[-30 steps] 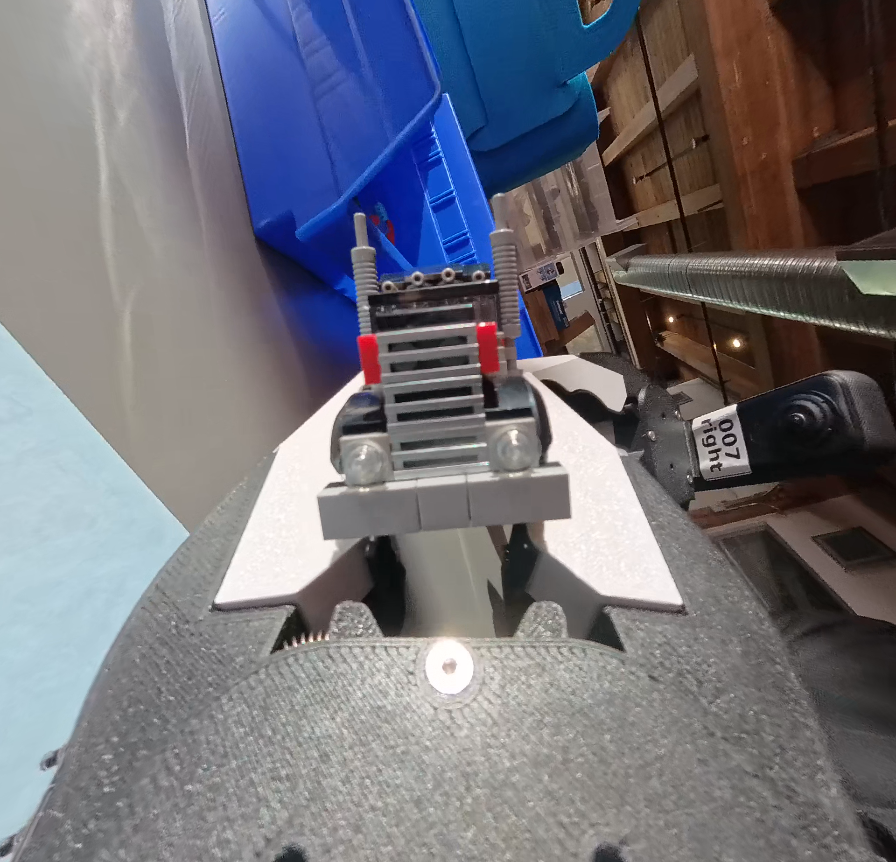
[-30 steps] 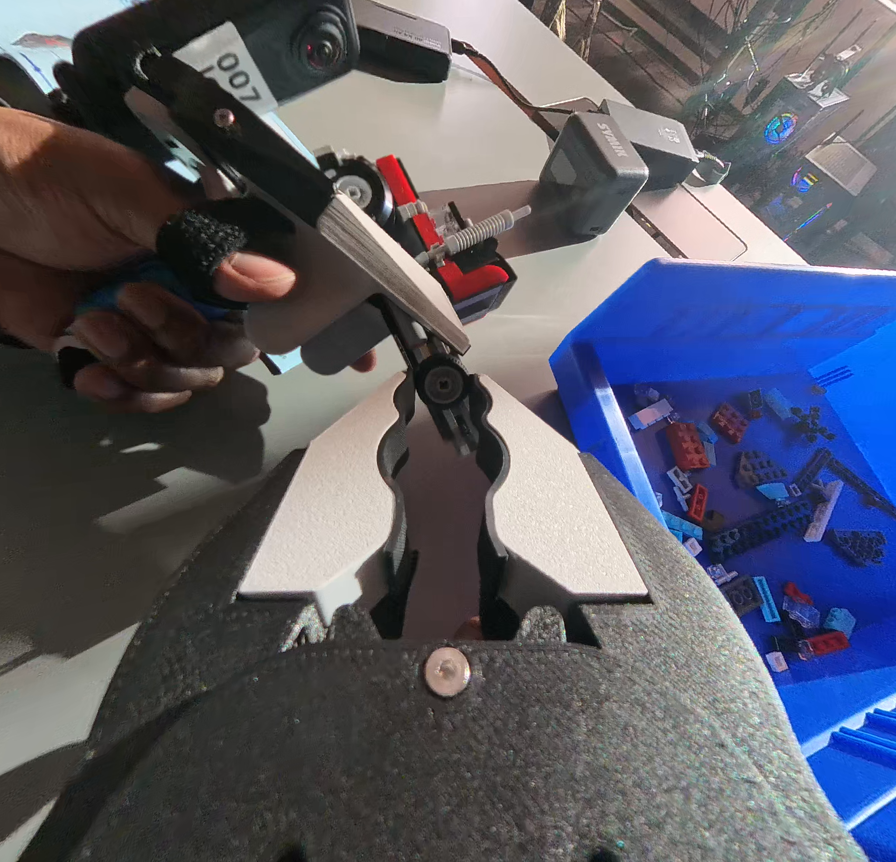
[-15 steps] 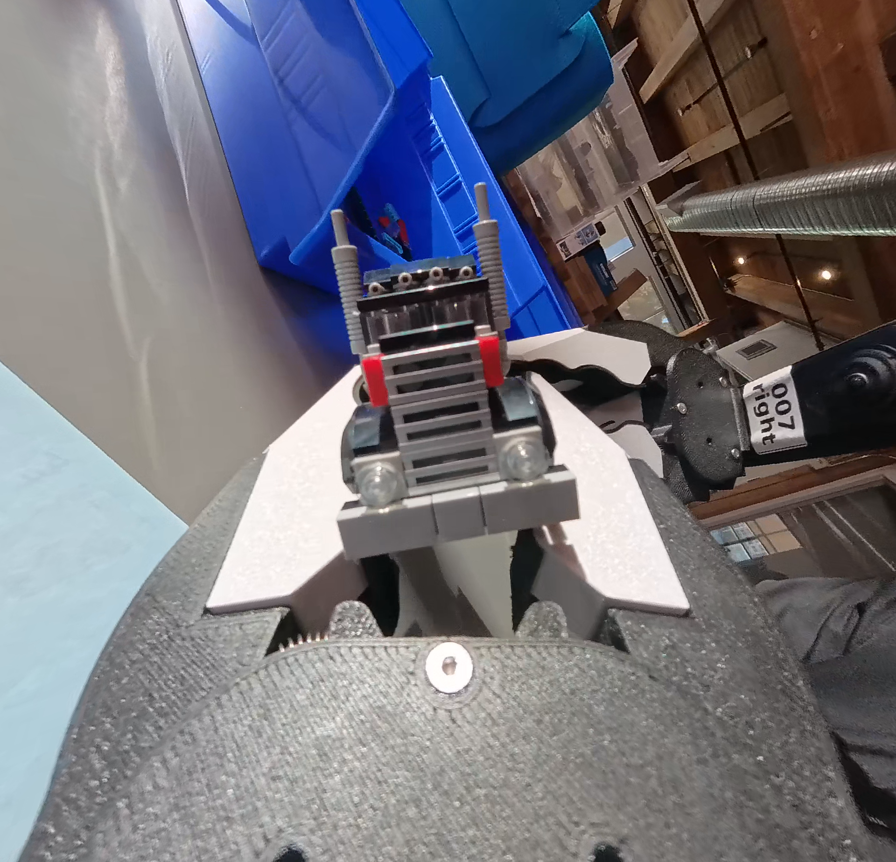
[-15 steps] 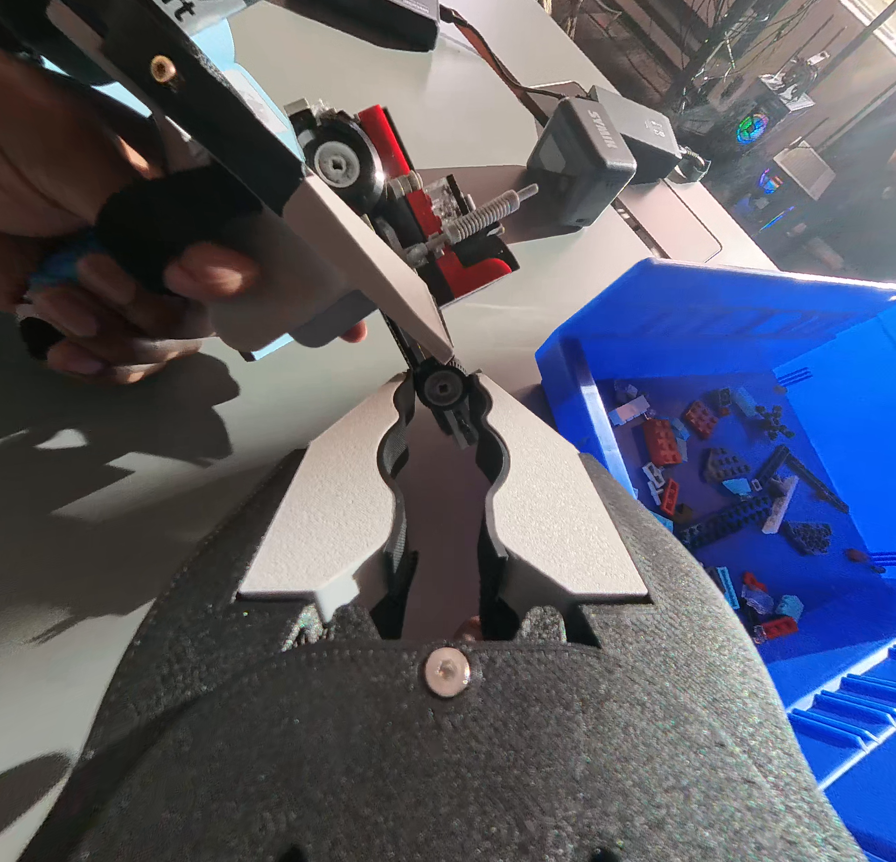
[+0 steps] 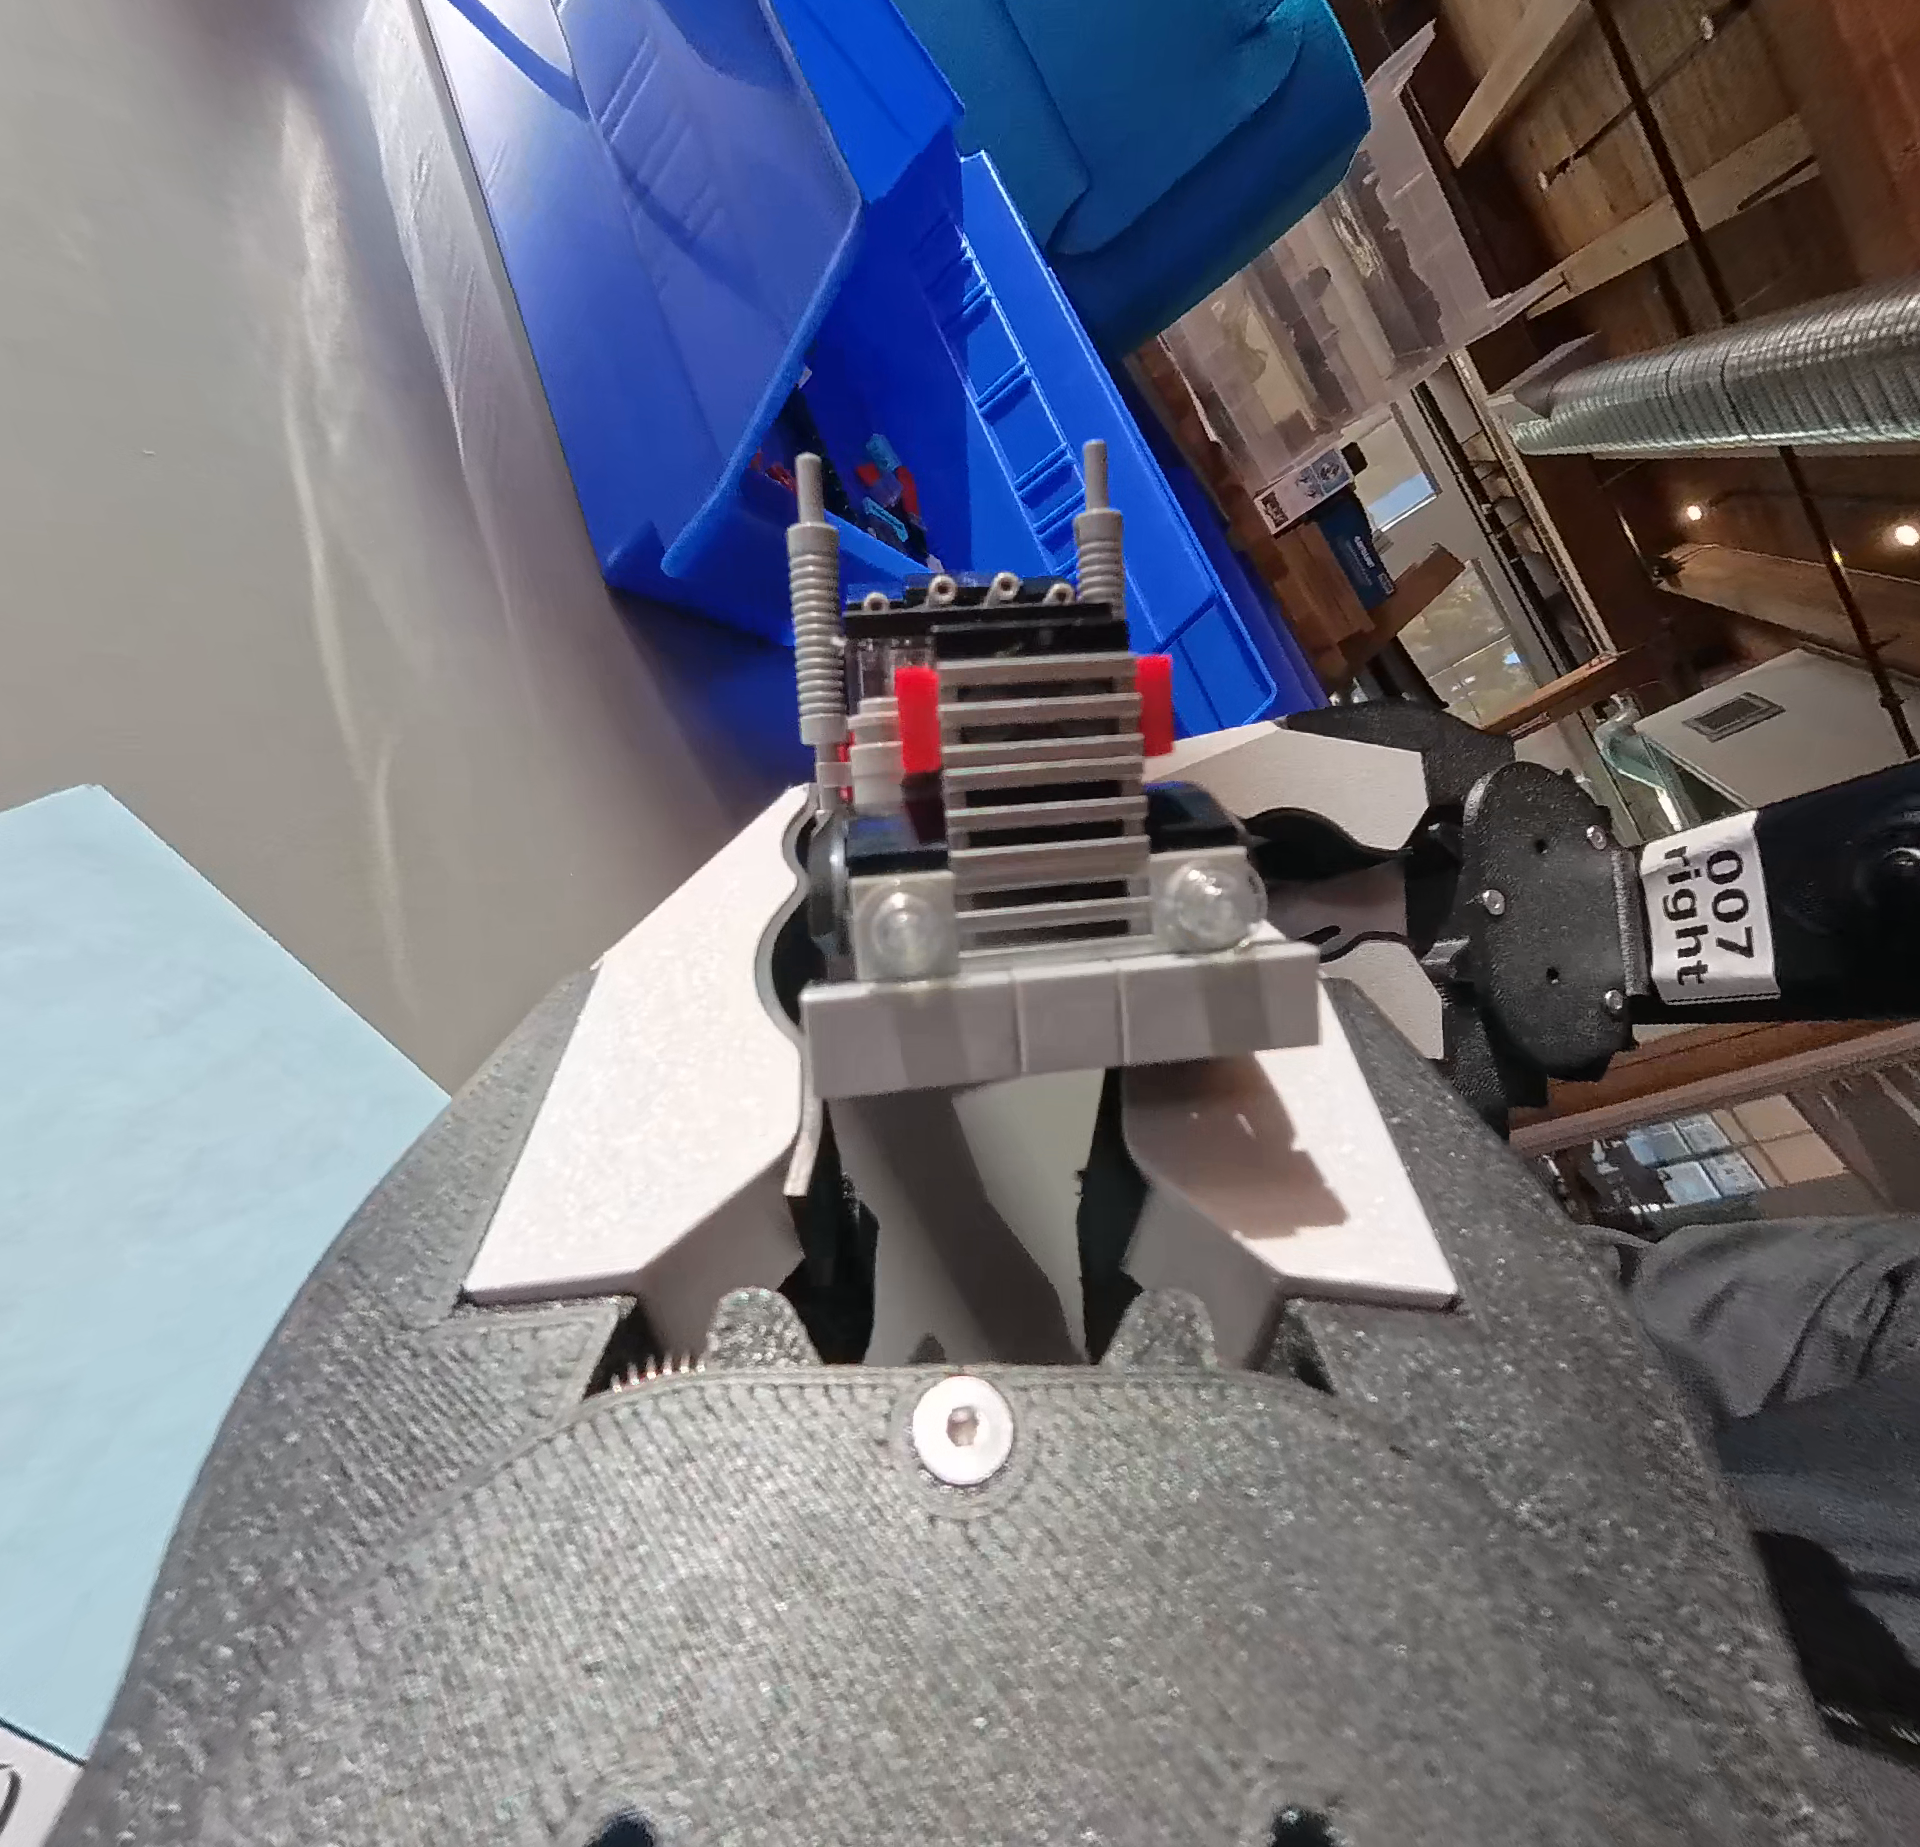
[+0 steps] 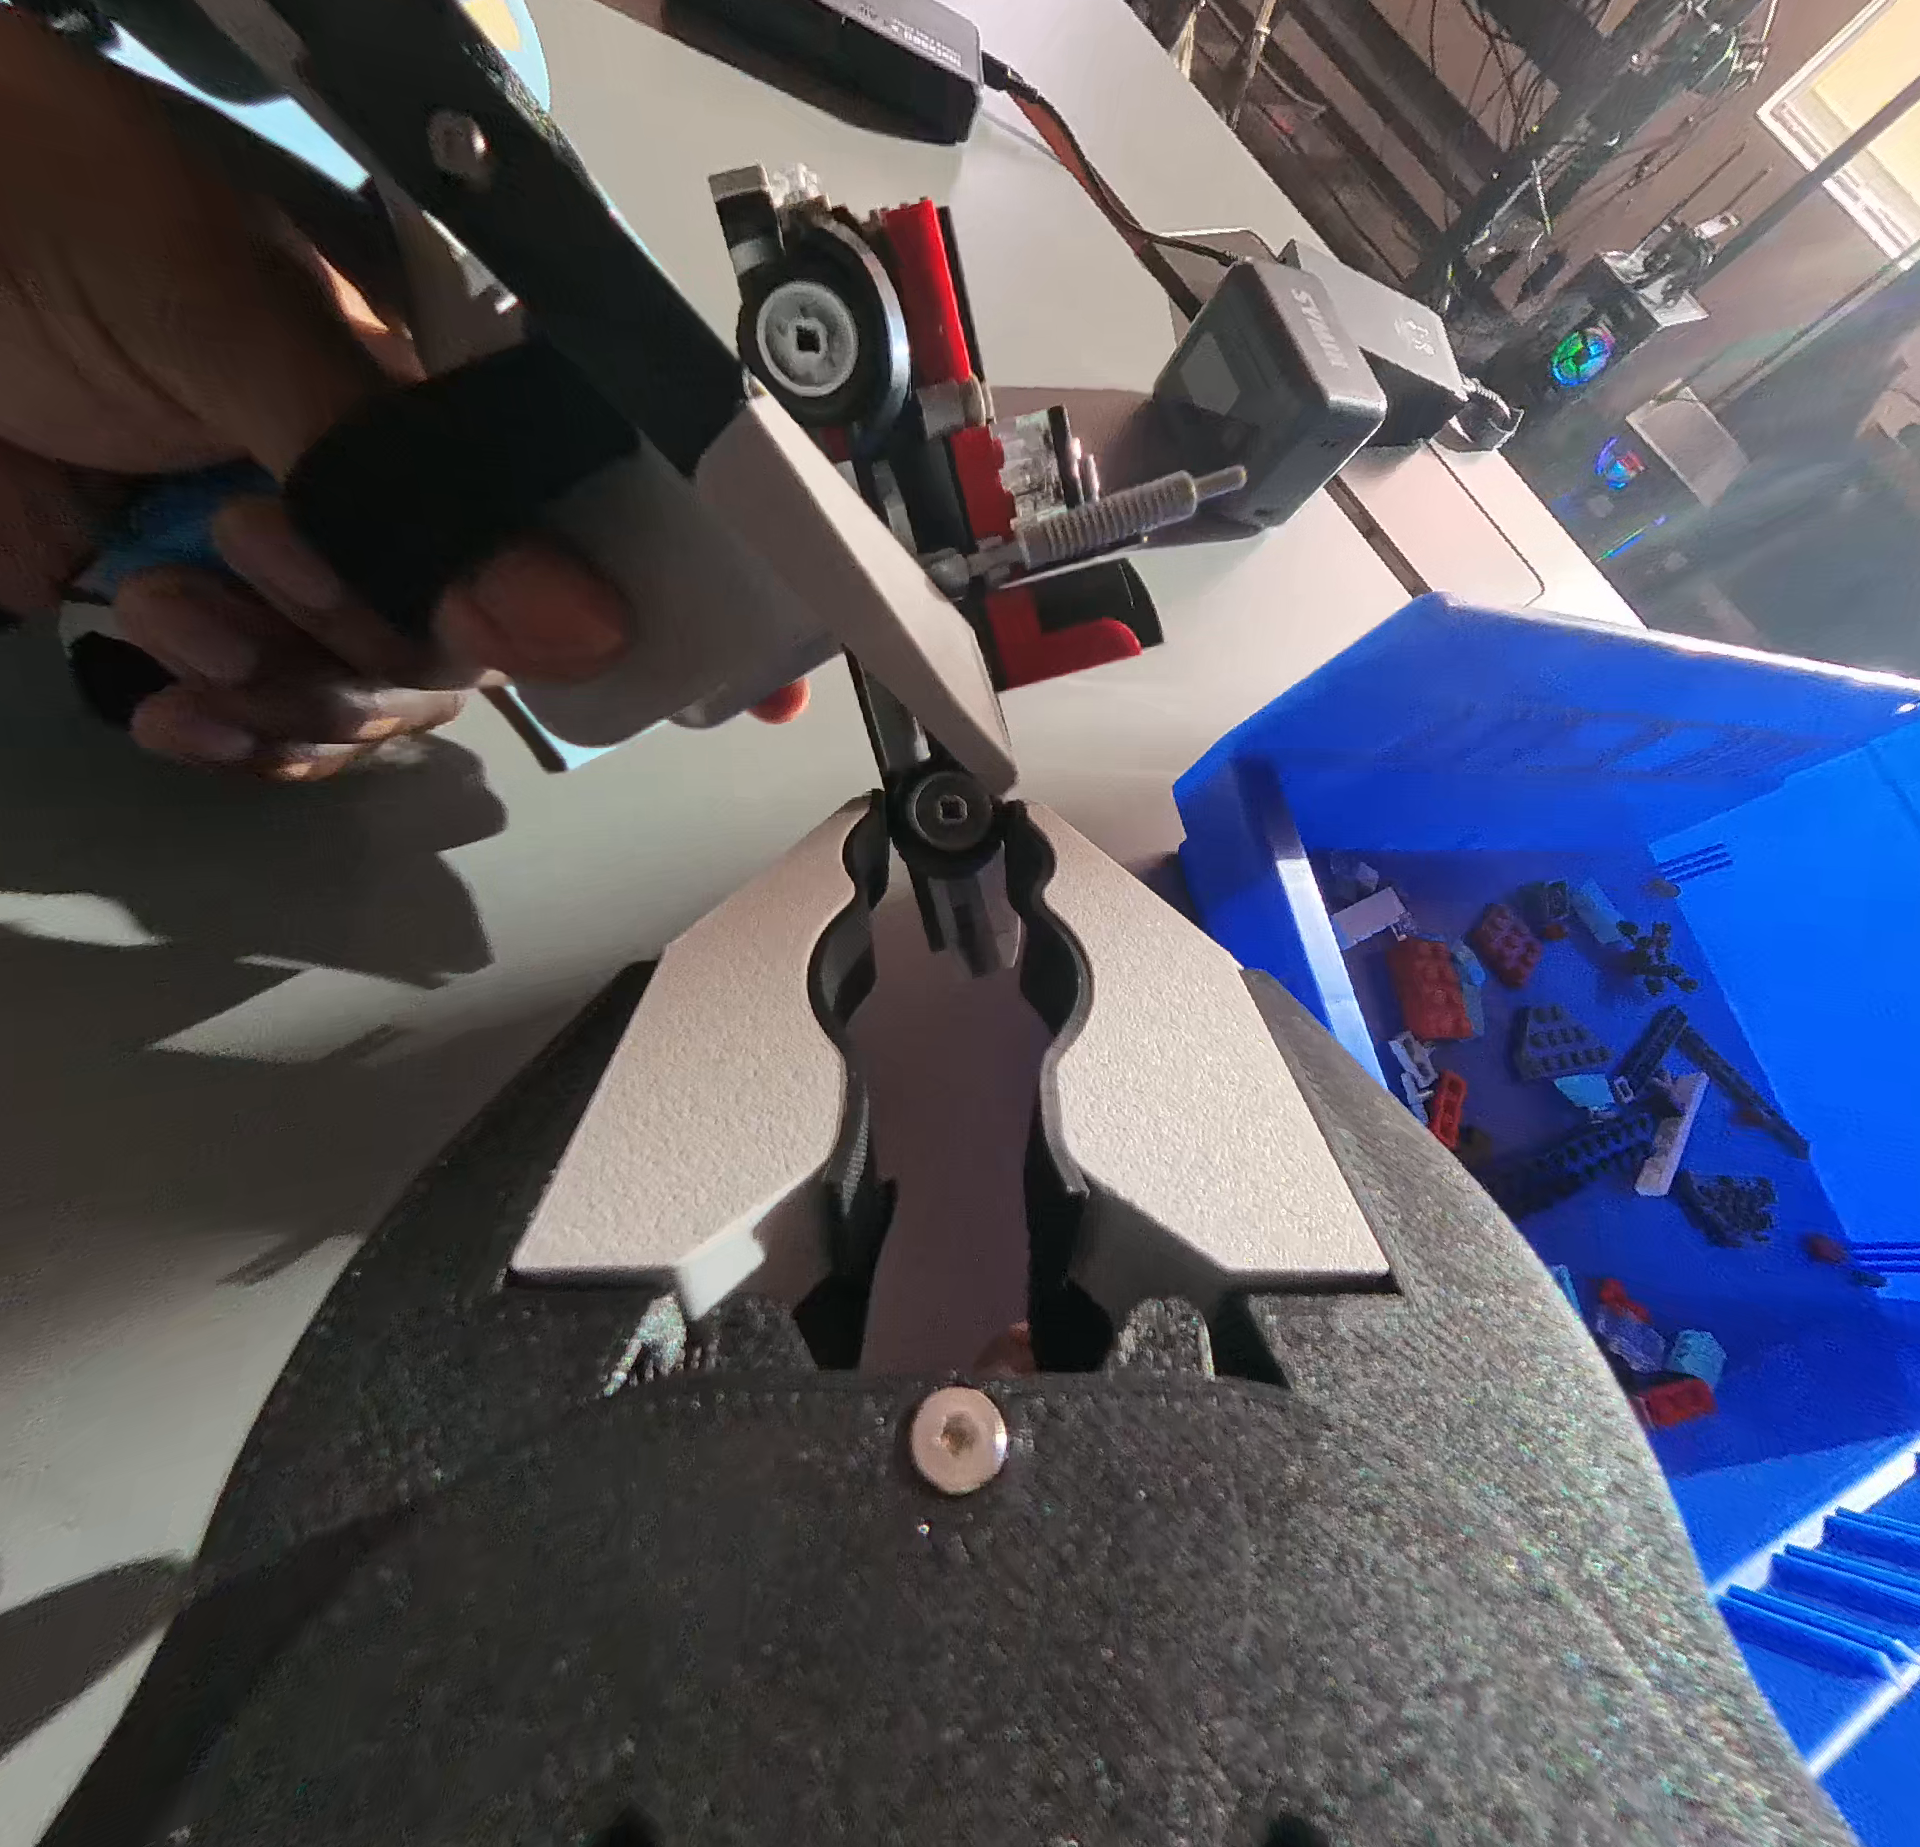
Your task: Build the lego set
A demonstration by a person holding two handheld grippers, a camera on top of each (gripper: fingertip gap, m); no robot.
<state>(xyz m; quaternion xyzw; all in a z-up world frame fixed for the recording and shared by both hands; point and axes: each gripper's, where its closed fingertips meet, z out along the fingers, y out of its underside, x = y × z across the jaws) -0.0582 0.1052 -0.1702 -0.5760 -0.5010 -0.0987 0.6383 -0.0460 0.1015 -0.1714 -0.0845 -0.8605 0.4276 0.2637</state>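
Observation:
My left gripper [image 5: 1029, 862] is shut on the lego truck [image 5: 1039, 758], whose grey grille, bumper and two exhaust stacks face the camera. The truck also shows in the right wrist view [image 6: 925, 363], red and black with a grey-hubbed wheel, held above the table beside one left gripper finger [image 6: 831, 571]. My right gripper [image 6: 948, 831] is shut on a small black wheel piece [image 6: 945, 815], touching the tip of that finger below the truck's rear. In the left wrist view the right gripper [image 5: 1288, 841] sits just behind the truck on the right.
A blue bin [image 6: 1278, 862] with several loose bricks [image 6: 1507, 1018] stands to the right on the grey table [image 6: 312, 1070]. A black adapter [image 6: 1268, 384], a black box [image 6: 821, 21] and a cable lie at the back. A person's hand [image 6: 208, 395] holds the left gripper. Light blue paper [image 5: 156, 1018] lies left. Less than 4 cm separates the two grippers' tips.
The left gripper has brought the truck closer to the right gripper and tilted it. The right gripper has kept its hold on the wheel piece, now against the left finger's tip.

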